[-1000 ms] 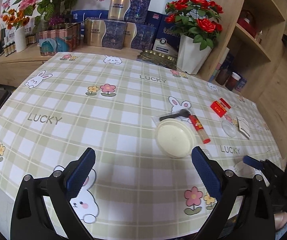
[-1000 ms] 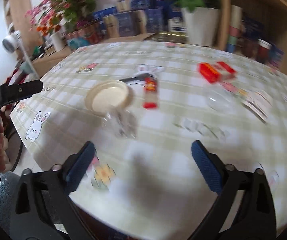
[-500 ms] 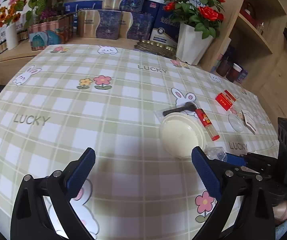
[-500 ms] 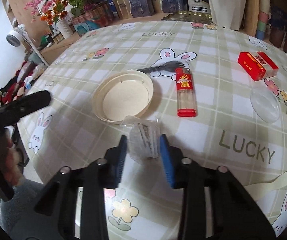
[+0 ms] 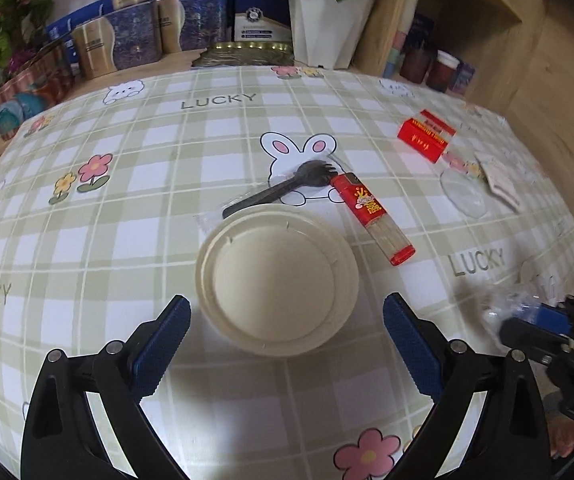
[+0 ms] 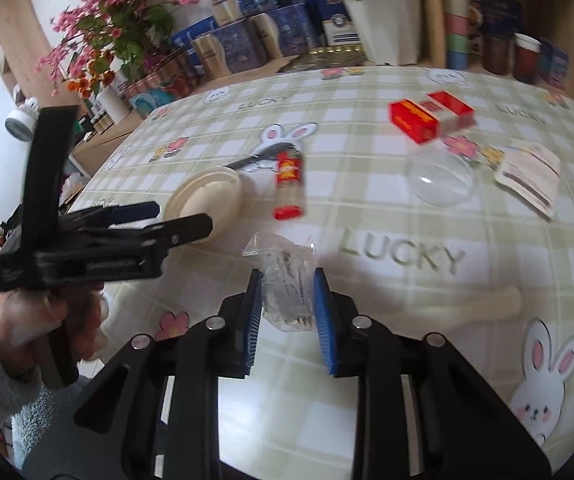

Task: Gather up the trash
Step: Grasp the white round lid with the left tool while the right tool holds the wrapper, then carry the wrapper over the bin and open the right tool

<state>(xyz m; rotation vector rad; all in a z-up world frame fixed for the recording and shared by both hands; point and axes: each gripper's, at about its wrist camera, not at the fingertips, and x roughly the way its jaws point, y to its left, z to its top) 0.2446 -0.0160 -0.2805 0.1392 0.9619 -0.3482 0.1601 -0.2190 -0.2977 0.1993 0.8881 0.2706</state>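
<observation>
My right gripper [image 6: 287, 280] has its jaws closing on a crumpled clear plastic wrapper [image 6: 283, 252], and the blue pads press it from both sides. That wrapper [image 5: 503, 308] shows blurred at the right edge of the left wrist view, just above the tablecloth. My left gripper [image 5: 285, 308] is open, its fingers standing wide on either side of the near rim of a round cream lid [image 5: 277, 276]. Nothing is between its pads. Seen from the right wrist, the left gripper [image 6: 185, 216] hovers beside the cream lid [image 6: 207, 196], held by a hand in a fuzzy grey sleeve.
On the checked tablecloth lie a wrapped black fork [image 5: 287, 188], a red tube [image 5: 375, 216], a red box [image 5: 427, 136], a clear plastic lid [image 5: 463, 196], a paper packet [image 5: 503, 176] and a cream utensil [image 6: 475, 304]. Boxes, a white flower pot [image 5: 323, 16] and shelves stand behind.
My right gripper went from wide open to shut on the clear wrapper. My left gripper moved forward and down until the cream lid lies just ahead of its fingers.
</observation>
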